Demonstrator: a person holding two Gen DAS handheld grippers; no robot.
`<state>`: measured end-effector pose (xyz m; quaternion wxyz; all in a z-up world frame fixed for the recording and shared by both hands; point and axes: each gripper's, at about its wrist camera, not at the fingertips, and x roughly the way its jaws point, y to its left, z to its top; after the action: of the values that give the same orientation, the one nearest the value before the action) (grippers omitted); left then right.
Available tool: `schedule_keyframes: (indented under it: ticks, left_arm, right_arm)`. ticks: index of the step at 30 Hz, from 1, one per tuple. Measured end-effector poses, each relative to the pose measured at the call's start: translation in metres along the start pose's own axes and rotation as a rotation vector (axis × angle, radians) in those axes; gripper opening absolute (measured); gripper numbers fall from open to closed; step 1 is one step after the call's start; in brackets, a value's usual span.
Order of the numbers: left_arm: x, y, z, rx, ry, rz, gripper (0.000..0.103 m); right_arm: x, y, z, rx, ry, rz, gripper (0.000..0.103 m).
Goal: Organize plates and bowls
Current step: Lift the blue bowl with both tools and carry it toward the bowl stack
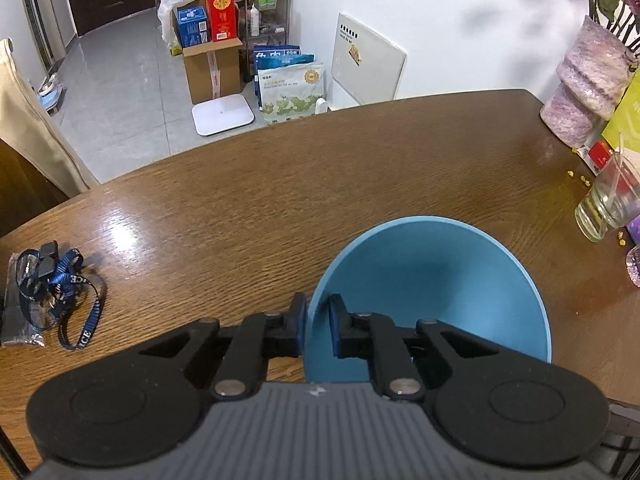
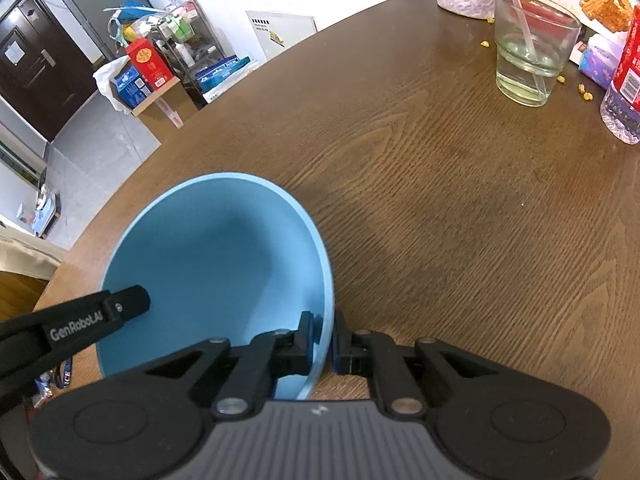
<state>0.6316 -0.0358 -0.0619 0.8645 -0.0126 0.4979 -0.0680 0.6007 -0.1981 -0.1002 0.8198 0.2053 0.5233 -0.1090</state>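
Blue bowl (image 1: 432, 280) sits on the brown wooden table (image 1: 320, 184), and you have both claws clamped on its rim. Your left claw (image 1: 318, 326) pinches the bowl's left edge, one pad outside the wall and one inside. Your right claw (image 2: 325, 342) grips the opposite edge the same way, and from its camera you can see a finger of the left claw reaching into the bowl. Off to your left lies a blue lanyard (image 1: 60, 292); to your right stands a drinking glass (image 2: 532, 56) holding a straw, with yellow crumbs (image 2: 584, 90) scattered near it.
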Motion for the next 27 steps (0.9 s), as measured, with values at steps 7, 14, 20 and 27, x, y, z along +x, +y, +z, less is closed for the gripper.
schedule_keyframes:
  ticks: [7, 14, 20, 27]
  left_arm:
    - [-0.018, 0.004, -0.004, 0.010, -0.021, -0.004, 0.013]
    - [-0.041, 0.010, -0.009, 0.004, -0.044, -0.007, 0.013]
    - [-0.063, 0.012, -0.017, 0.003, -0.059, -0.007, 0.013]
    - [-0.091, 0.013, -0.032, 0.005, -0.077, -0.004, 0.013]
  right_arm:
    - [-0.015, -0.001, -0.002, 0.006, -0.027, 0.002, 0.008]
    - [-0.034, 0.002, -0.014, -0.002, -0.046, 0.013, 0.008]
    - [-0.054, 0.003, -0.024, -0.010, -0.062, 0.019, 0.008]
    - [-0.081, 0.001, -0.038, -0.017, -0.082, 0.024, 0.008]
